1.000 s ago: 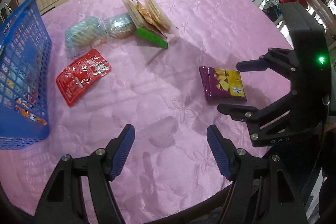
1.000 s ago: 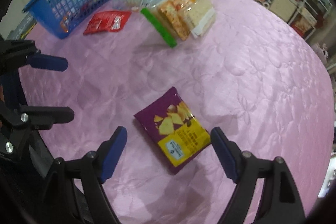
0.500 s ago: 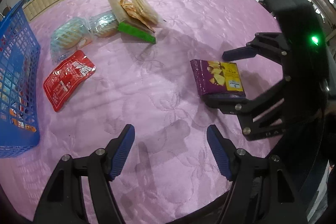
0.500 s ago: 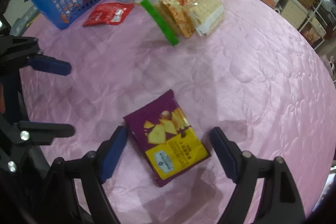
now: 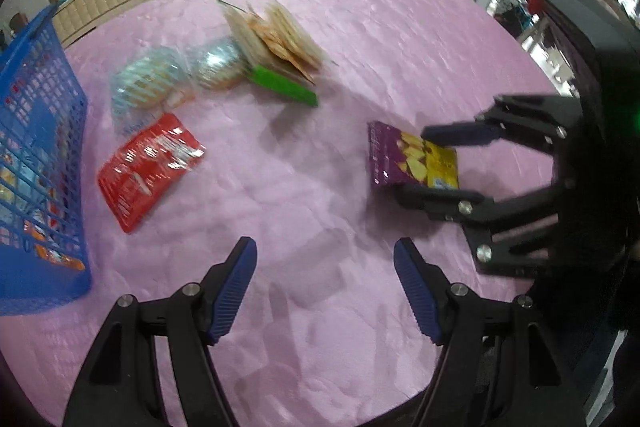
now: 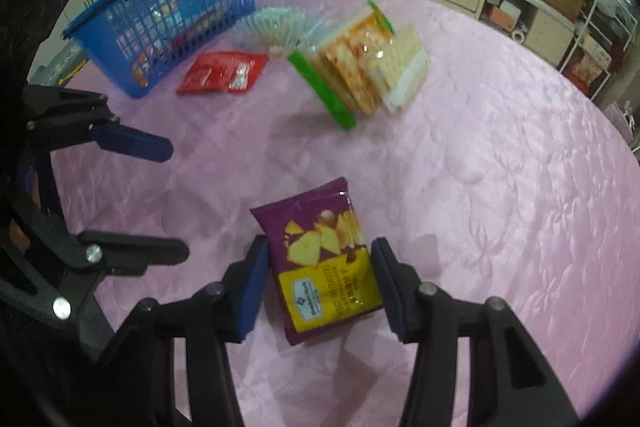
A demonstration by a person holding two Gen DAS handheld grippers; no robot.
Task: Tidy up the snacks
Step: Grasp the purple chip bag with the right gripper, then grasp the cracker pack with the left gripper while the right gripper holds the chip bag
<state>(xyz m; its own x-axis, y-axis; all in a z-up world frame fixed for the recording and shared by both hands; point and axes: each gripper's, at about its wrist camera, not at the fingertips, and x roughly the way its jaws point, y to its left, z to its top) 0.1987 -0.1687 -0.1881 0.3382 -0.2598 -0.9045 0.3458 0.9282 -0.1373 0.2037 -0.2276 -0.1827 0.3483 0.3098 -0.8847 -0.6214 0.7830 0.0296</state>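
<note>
Purple-and-yellow cracker packet (image 6: pixel 326 263): lay flat on the pink quilted tablecloth (image 6: pixel 500 155), near the table's edge nearest the right wrist camera. Right gripper (image 6: pixel 318 281): fingers straddled the packet's two long sides, blue pads (image 6: pixel 252 291) at or just beside its edges; whether they pressed it could not be told. Left gripper (image 5: pixel 324 291): spread wide, holding nothing, over bare cloth near the same edge, beside the right gripper. Red snack pouch (image 5: pixel 150 169): flat on the cloth, just beside the blue basket (image 5: pixel 36 155). Blue basket: stood at the table's left edge, with packets inside. Two clear biscuit packs (image 5: pixel 176 77): beyond the red pouch. Green-edged stack of cracker packs (image 5: pixel 276 47): tilted, toward the table's middle, beside the clear packs.
</note>
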